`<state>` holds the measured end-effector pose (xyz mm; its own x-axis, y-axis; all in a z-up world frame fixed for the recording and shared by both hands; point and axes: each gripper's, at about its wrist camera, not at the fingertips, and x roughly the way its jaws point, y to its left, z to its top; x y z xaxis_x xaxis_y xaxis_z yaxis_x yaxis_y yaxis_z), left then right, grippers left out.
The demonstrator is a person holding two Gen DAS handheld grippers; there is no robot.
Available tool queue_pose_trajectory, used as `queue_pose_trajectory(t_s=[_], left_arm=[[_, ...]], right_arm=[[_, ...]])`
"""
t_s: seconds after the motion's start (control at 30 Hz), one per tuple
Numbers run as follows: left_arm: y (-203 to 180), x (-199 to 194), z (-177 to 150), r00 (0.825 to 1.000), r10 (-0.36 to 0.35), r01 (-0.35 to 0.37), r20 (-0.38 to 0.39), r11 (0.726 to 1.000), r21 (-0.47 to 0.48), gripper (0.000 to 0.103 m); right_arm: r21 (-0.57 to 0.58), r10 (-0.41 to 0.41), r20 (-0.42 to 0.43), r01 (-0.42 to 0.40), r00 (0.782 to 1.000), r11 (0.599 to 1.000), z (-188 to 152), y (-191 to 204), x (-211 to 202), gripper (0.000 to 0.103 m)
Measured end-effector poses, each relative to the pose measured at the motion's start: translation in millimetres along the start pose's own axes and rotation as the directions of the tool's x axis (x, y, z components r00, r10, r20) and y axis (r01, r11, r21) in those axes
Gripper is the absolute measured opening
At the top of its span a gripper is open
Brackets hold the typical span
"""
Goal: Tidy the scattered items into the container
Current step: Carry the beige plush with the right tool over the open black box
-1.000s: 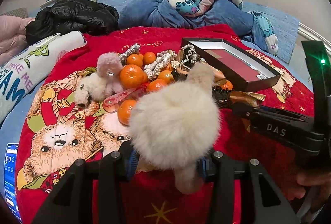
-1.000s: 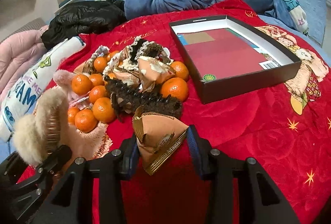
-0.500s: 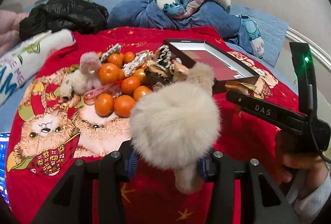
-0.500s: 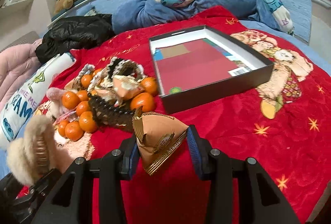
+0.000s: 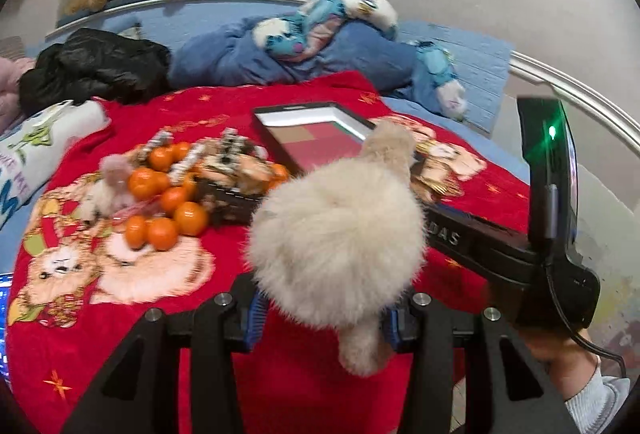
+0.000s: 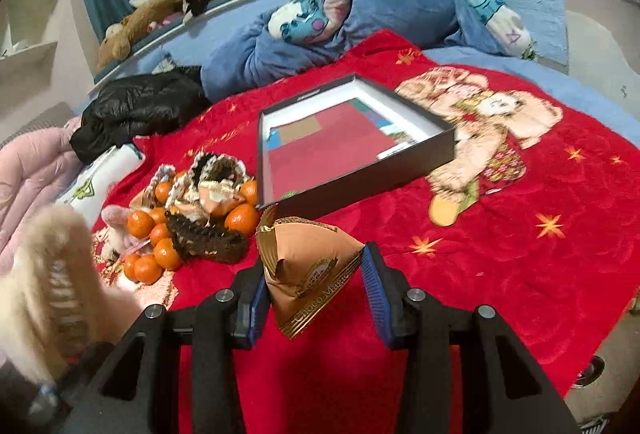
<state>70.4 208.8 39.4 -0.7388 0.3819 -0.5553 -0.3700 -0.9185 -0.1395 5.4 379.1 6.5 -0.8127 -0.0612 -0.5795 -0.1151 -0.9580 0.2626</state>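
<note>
Both grippers are loaded, the left gripper (image 5: 324, 318) clamped on a fluffy clip (image 5: 340, 234) and the right gripper (image 6: 316, 298) on a snack packet (image 6: 308, 262), so both are judged ready to be carried over the box (image 6: 360, 177) and released.

Both grippers now hang higher over the red blanket (image 6: 500, 254), nearer the black box (image 6: 360, 169), the orange pile (image 6: 160, 238) farther behind.
</note>
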Motion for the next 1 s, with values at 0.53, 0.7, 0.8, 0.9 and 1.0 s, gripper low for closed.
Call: queue_pose_trajectory(t_s=[0.53, 0.7, 0.8, 0.9, 1.0], left_arm=[[-3.3, 83.2, 31.3, 0.997, -0.044, 0.046, -0.062, 0.998, 0.037, 0.047], [2.7, 127.2, 65.3, 0.994, -0.045, 0.047, -0.101, 0.999, 0.022, 0.047], [6.6, 155.4, 88.0, 0.993, -0.034, 0.035, -0.116, 0.999, 0.010, 0.047], [10.5, 184.0, 105.5, 0.985, -0.045, 0.043, -0.165, 0.999, -0.012, 0.047], [12.7, 214.6, 118.9, 0.977, -0.026, 0.025, -0.213, 1.000, -0.009, 0.047]], right_arm=[[0.023, 0.028, 0.048, -0.029, 0.998, 0.999, 26.8, -42.4, 0.6, 0.041], [0.011, 0.041, 0.022, -0.041, 0.999, 0.999, 66.1, -34.0, 34.1, 0.041], [0.042, 0.046, -0.010, -0.045, 0.999, 0.998, 91.2, -36.6, 60.5, 0.041], [0.085, 0.091, -0.060, -0.086, 0.994, 0.993, 110.9, -40.2, 89.3, 0.041], [0.109, 0.099, -0.085, -0.090, 0.991, 0.990, 120.0, -47.6, 110.2, 0.041]])
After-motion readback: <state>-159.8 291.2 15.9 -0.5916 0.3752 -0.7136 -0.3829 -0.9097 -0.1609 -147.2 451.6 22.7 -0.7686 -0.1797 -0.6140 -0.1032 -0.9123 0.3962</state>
